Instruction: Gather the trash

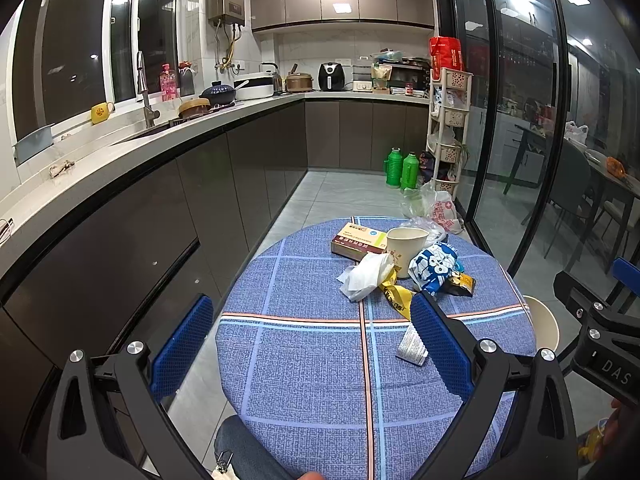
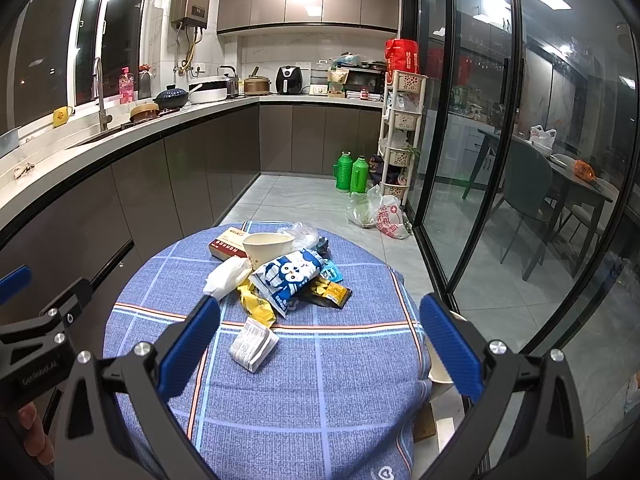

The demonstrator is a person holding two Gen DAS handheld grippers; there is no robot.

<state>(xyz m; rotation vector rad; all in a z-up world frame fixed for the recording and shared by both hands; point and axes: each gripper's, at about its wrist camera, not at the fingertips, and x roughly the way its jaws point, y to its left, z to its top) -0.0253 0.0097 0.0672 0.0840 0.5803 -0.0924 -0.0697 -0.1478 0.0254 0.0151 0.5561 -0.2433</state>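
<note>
Trash sits heaped toward the far side of the round bench (image 2: 320, 400) under its blue plaid cloth: a paper cup (image 2: 267, 249), a blue-and-white snack bag (image 2: 289, 276), a crumpled tissue (image 2: 227, 276), a yellow wrapper (image 2: 256, 306), a flat box (image 1: 358, 243) and, nearest, a folded leaflet (image 2: 253, 345). Both the left gripper (image 1: 312, 344) and the right gripper (image 2: 320, 344) hover short of it with jaws wide and empty, so collecting looks not yet begun; the likely next move is reaching in to pinch the leaflet, then dropping it into the pale bin (image 1: 545, 328) just off the bench's right edge. Kitchen counters run along the left, glass sliding doors along the right.
</note>
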